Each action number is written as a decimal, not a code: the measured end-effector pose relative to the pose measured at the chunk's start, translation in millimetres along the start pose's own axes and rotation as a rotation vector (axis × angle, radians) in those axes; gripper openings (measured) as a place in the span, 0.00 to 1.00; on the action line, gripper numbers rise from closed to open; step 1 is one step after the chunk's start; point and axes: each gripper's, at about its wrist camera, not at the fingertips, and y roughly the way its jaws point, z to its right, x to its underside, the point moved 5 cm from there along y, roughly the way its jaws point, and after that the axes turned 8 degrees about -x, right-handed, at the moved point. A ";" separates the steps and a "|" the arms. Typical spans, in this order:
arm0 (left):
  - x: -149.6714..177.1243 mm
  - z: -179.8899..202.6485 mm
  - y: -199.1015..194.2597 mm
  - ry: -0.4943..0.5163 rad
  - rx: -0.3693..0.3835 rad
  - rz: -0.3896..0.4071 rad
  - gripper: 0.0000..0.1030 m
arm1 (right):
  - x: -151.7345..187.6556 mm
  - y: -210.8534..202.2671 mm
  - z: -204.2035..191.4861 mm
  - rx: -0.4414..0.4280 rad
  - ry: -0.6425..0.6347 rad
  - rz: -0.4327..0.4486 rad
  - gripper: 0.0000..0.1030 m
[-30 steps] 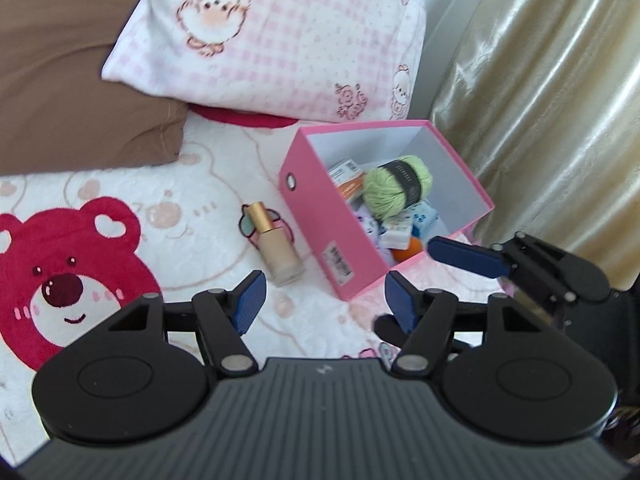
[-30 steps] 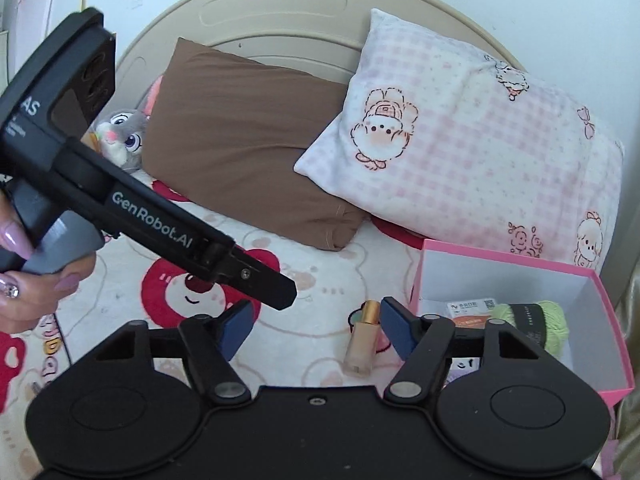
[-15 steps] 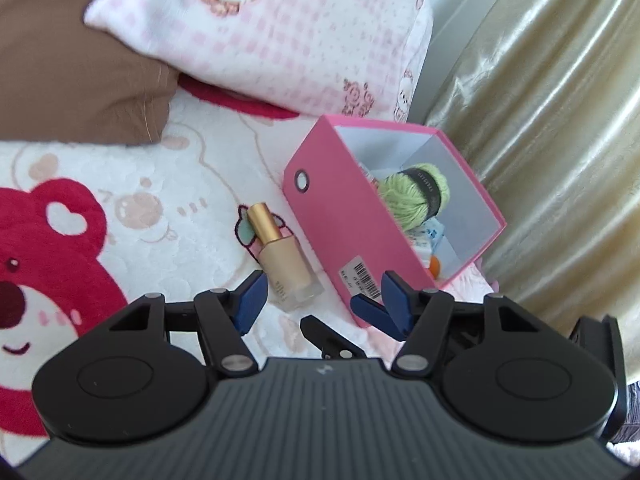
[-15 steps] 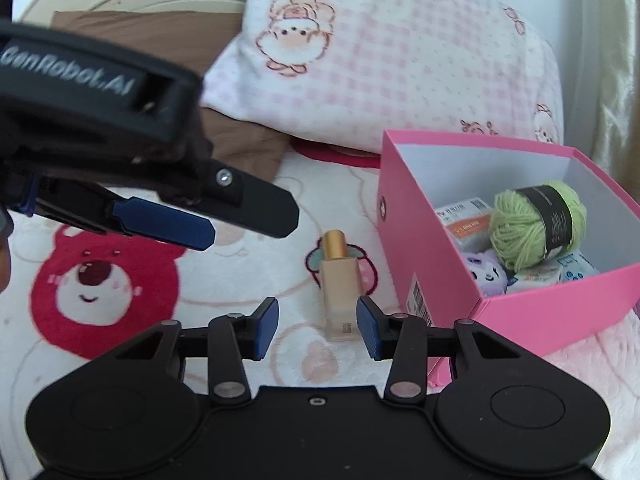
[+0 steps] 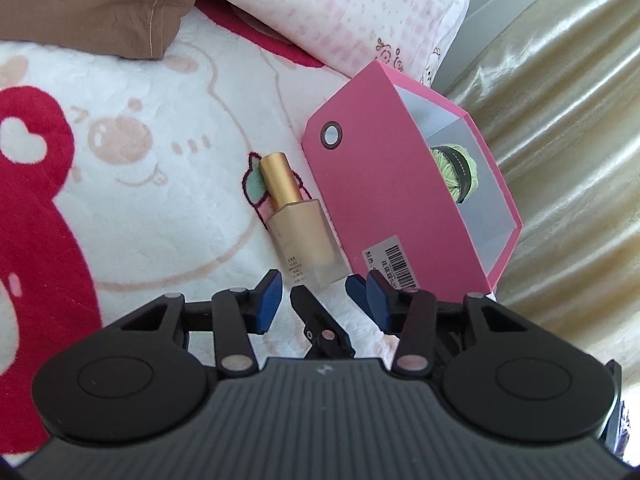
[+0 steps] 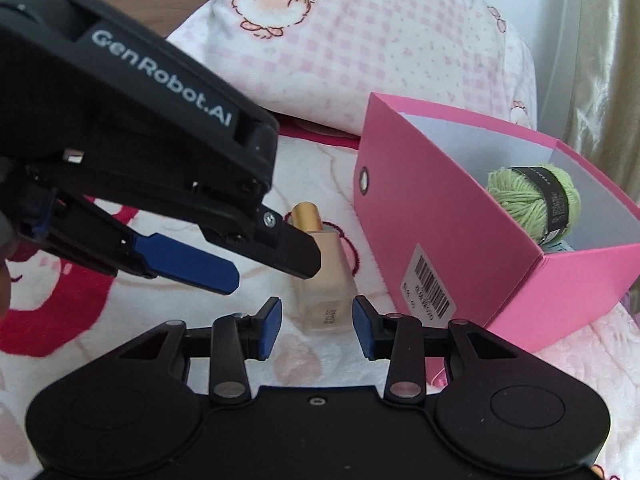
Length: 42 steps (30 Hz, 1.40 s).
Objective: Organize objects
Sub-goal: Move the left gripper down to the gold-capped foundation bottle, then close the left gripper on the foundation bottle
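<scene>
A beige bottle with a gold cap (image 5: 298,224) lies on the bear-print blanket just left of a pink box (image 5: 380,208). The bottle also shows in the right wrist view (image 6: 324,280), beside the box (image 6: 460,248). A green yarn ball (image 6: 534,200) sits inside the box. My right gripper (image 6: 315,326) is open and empty, its fingers either side of the bottle's base. My left gripper (image 5: 324,304) is open and empty, just short of the same bottle; its body (image 6: 140,120) hangs over the bottle's left side.
A pink checked pillow (image 6: 360,52) and a brown pillow (image 5: 88,4) lie behind the bottle and box. A gold curtain (image 5: 568,140) hangs right of the box. The white blanket with red bears (image 5: 140,200) spreads to the left.
Both grippers have moved forward and down toward the bottle. The right gripper's fingers now bracket its base. The box fills more of both views.
</scene>
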 end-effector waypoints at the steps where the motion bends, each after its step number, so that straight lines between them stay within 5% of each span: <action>1: -0.2 1.0 1.1 0.001 0.003 0.004 0.43 | -0.5 1.3 1.2 0.005 0.005 -0.003 0.43; 11: -2.9 -2.2 17.5 -0.059 0.046 0.007 0.41 | -2.5 27.2 9.8 0.022 -0.001 -0.045 0.43; 24: 9.7 -16.0 8.3 -0.116 -0.012 0.022 0.41 | -3.7 17.8 13.3 -0.089 0.009 -0.076 0.39; 29: 19.2 -23.7 0.5 -0.214 0.035 0.004 0.41 | -4.2 11.7 18.5 -0.154 0.052 -0.121 0.39; 42: 41.4 -10.7 3.7 -0.239 -0.070 -0.048 0.41 | 15.7 -23.8 5.4 -0.281 0.075 -0.246 0.39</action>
